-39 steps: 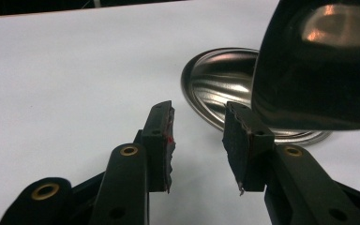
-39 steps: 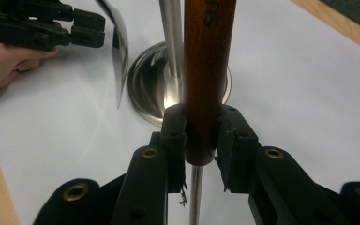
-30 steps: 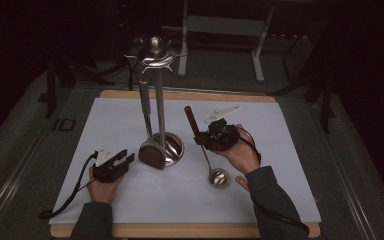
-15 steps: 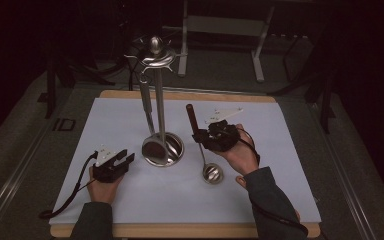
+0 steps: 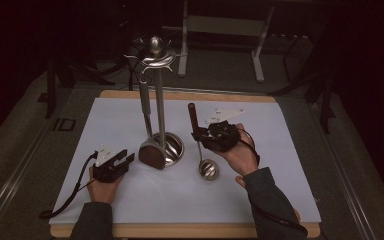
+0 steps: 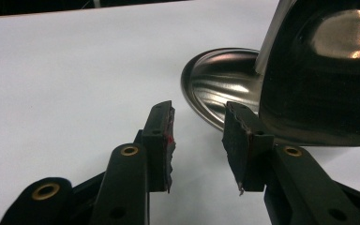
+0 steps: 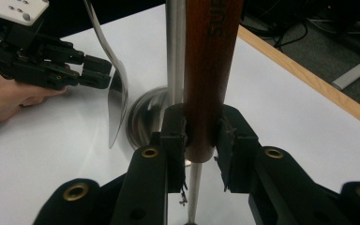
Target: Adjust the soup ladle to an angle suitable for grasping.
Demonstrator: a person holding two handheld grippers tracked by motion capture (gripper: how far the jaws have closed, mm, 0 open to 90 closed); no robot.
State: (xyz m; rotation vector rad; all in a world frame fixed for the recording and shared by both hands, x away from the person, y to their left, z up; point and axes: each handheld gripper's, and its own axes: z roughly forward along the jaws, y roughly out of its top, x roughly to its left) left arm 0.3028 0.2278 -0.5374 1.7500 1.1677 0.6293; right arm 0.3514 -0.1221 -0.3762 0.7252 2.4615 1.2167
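Two grippers working over a white sheet (image 5: 130,115) on the wooden table (image 5: 180,231) | polished steel utensil stand (image 5: 158,95) rising from its round dished base | right gripper (image 5: 202,134) clamping the ladle (image 5: 203,150) by its brown wooden handle, bowl resting right of the base | left gripper (image 5: 125,161) sitting jaws apart, empty, beside the hanging spatula (image 5: 151,154).

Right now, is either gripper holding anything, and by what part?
The right gripper is shut on the ladle, clamping the lower end of its brown wooden handle. The left gripper is open and holds nothing, beside the stand's base.
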